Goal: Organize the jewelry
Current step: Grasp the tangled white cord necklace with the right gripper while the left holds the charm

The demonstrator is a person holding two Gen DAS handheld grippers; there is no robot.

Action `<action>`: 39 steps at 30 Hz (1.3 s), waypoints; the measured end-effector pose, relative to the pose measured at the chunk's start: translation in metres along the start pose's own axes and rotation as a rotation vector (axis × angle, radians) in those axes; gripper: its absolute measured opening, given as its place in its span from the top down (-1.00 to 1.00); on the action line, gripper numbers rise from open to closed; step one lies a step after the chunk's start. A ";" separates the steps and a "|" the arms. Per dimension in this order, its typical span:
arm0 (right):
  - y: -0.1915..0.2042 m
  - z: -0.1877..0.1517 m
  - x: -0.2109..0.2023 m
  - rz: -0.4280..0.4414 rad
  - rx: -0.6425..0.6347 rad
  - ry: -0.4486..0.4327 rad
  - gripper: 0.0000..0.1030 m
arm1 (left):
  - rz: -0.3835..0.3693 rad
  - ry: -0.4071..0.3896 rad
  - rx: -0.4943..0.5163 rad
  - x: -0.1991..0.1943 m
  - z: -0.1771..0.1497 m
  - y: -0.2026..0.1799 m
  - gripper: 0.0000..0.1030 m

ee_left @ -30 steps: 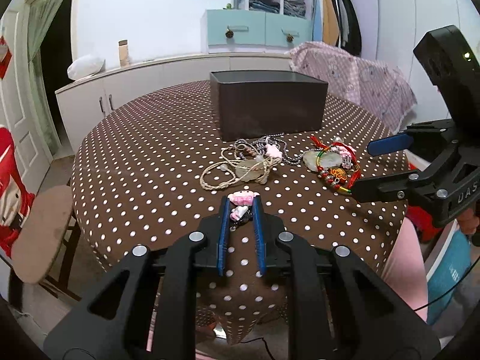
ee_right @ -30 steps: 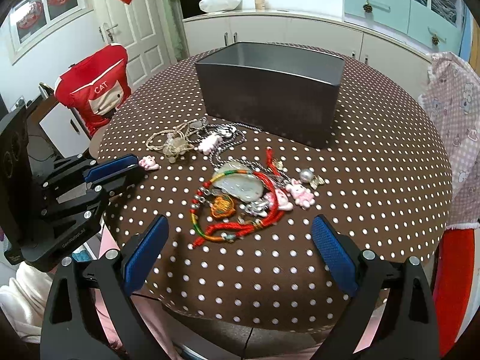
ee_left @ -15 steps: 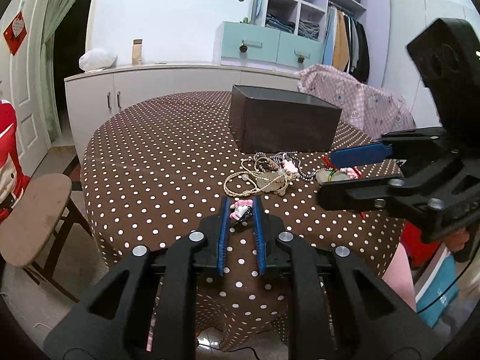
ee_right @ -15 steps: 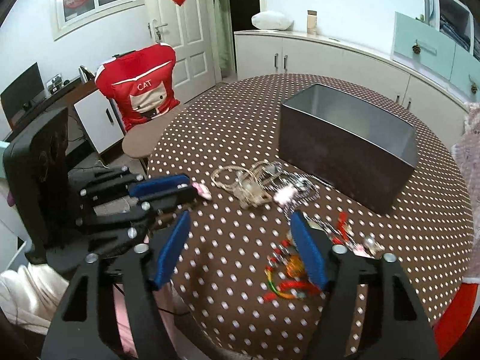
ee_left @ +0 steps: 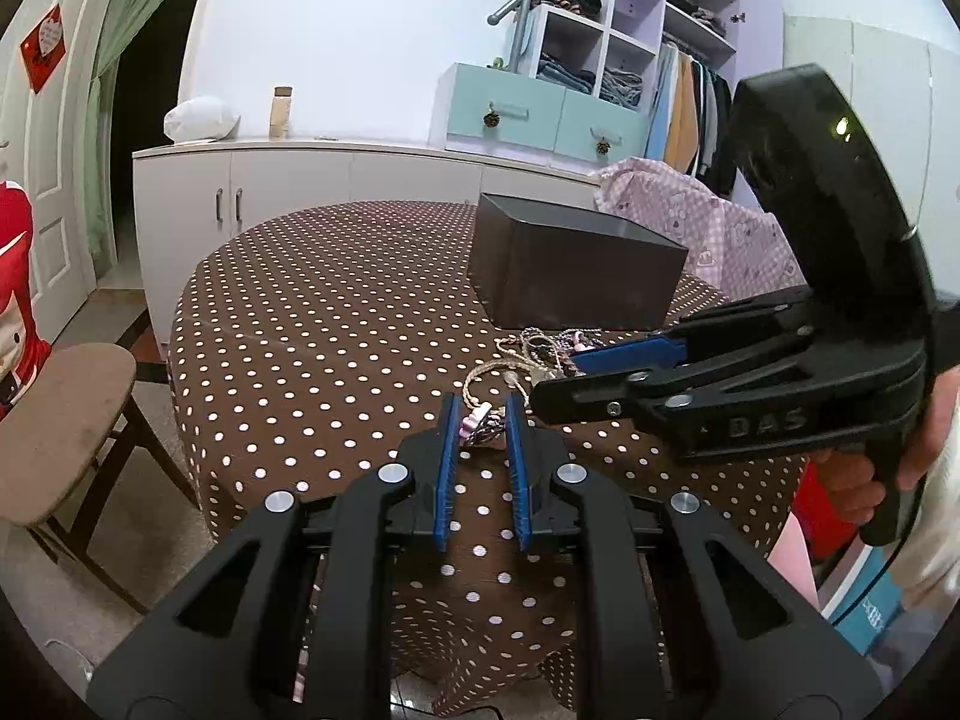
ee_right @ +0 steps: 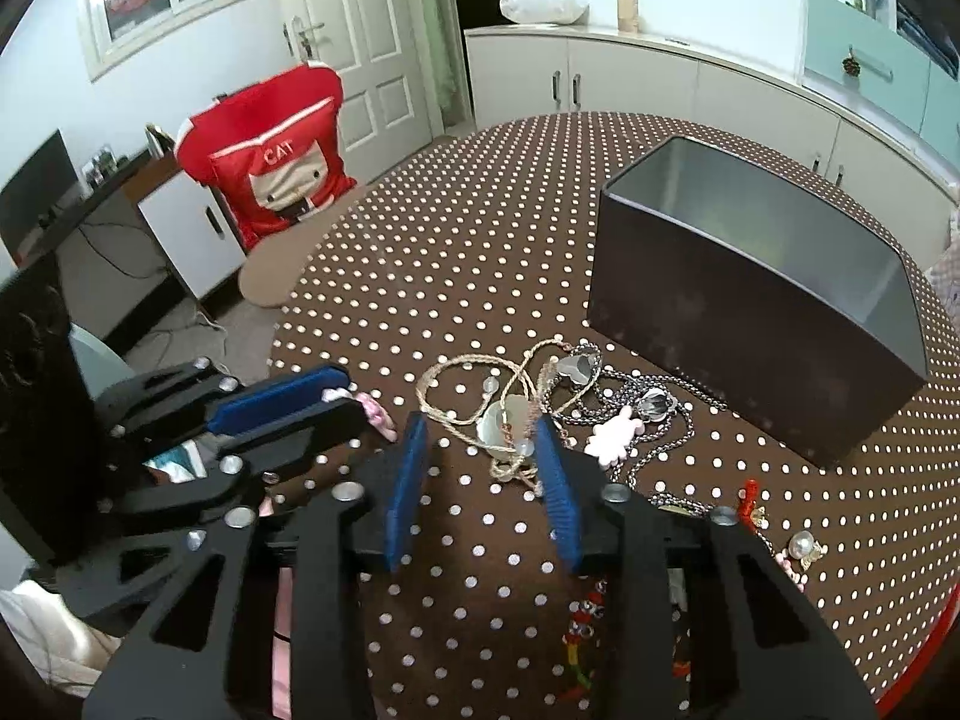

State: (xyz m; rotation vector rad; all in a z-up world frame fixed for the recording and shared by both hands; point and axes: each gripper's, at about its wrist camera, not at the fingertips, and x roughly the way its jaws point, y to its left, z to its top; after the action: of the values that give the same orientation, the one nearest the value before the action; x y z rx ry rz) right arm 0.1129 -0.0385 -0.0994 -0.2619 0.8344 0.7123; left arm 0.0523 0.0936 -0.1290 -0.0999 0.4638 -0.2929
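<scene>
My left gripper [ee_left: 480,414] is shut on a small pink charm piece [ee_left: 480,427] and holds it at the table's near edge; it also shows in the right wrist view [ee_right: 345,402]. My right gripper [ee_right: 480,438] is open, its pads on either side of a beige cord necklace with a pale disc pendant [ee_right: 501,426]. A dark bead chain with a pink charm [ee_right: 618,438] lies beside it. The dark open box [ee_right: 750,300] stands behind and looks empty.
The round table has a brown polka-dot cloth [ee_right: 468,252]. Red and multicoloured bracelets [ee_right: 744,498] and a pearl piece [ee_right: 801,543] lie at the right. A stool [ee_left: 54,420] stands left of the table, and a red-covered chair [ee_right: 270,150] beyond it.
My right gripper has swung left over the cord necklace and narrowed its opening. My left gripper has kept hold of the pink charm and tilted lower toward the table edge.
</scene>
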 end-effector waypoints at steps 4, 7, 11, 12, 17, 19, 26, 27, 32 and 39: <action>0.000 -0.001 -0.001 -0.022 -0.014 -0.010 0.69 | -0.008 -0.002 -0.015 0.000 0.000 0.003 0.69; -0.003 -0.003 -0.005 -0.003 0.012 -0.024 0.77 | -0.005 -0.007 -0.017 0.000 0.000 0.003 0.69; -0.004 -0.003 -0.018 0.046 0.027 -0.068 0.86 | 0.001 -0.004 -0.017 0.000 0.002 0.002 0.69; -0.006 -0.003 -0.022 0.051 0.041 -0.076 0.87 | 0.000 -0.003 -0.019 0.001 0.003 0.002 0.69; -0.014 -0.003 -0.036 0.059 0.066 -0.105 0.89 | -0.011 -0.008 -0.034 -0.001 0.008 0.001 0.69; -0.017 -0.004 -0.040 0.057 0.068 -0.111 0.89 | -0.014 -0.011 -0.038 -0.002 0.009 0.001 0.69; -0.012 -0.009 -0.022 0.026 0.047 -0.044 0.61 | -0.010 -0.014 -0.040 -0.003 0.010 -0.002 0.69; -0.011 -0.010 -0.019 0.027 0.042 -0.035 0.41 | -0.012 -0.014 -0.039 -0.003 0.010 -0.002 0.69; 0.000 -0.011 -0.008 -0.010 -0.002 -0.034 -0.10 | -0.015 0.002 -0.045 -0.004 0.008 0.002 0.69; 0.012 -0.006 0.004 -0.061 -0.066 -0.030 -0.09 | -0.018 0.005 -0.081 -0.004 0.005 0.013 0.69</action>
State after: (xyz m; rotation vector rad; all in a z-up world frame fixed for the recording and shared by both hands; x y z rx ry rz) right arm 0.1035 -0.0305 -0.1058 -0.3333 0.7720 0.6857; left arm 0.0549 0.1077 -0.1249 -0.1822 0.4800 -0.2918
